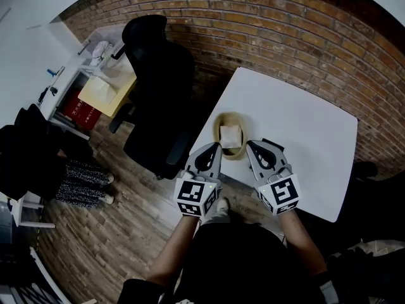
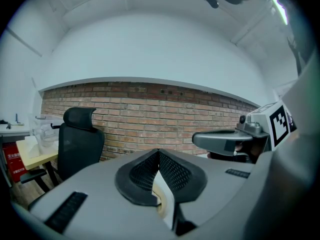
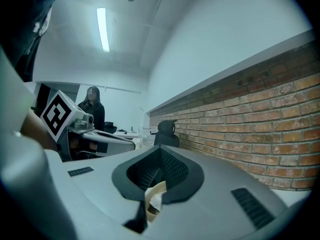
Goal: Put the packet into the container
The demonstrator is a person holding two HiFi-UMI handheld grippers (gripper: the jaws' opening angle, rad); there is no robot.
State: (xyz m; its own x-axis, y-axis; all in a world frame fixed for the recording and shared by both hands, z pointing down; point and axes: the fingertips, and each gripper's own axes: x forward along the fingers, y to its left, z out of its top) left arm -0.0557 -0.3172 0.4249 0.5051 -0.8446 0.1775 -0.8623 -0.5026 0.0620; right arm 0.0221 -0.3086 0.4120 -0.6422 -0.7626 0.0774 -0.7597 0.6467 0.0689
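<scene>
A round tan container (image 1: 221,124) stands near the front edge of the white table (image 1: 304,138), and a white packet (image 1: 231,135) lies inside it. My left gripper (image 1: 214,149) sits just left of the container, shut with nothing in it. To the container's right, my right gripper (image 1: 253,145) is also shut and holds nothing. In the left gripper view the left gripper (image 2: 159,153) has its jaws meeting at the tips, with the packet (image 2: 165,194) showing through the gap below them. In the right gripper view the right gripper (image 3: 161,150) is shut above the container's rim (image 3: 157,186).
A black office chair (image 1: 158,87) stands left of the table against the brick wall (image 1: 285,24). A cluttered desk (image 1: 104,84) sits at the far left, with a person's legs (image 1: 82,182) beside it. Another person (image 3: 93,109) shows far off in the right gripper view.
</scene>
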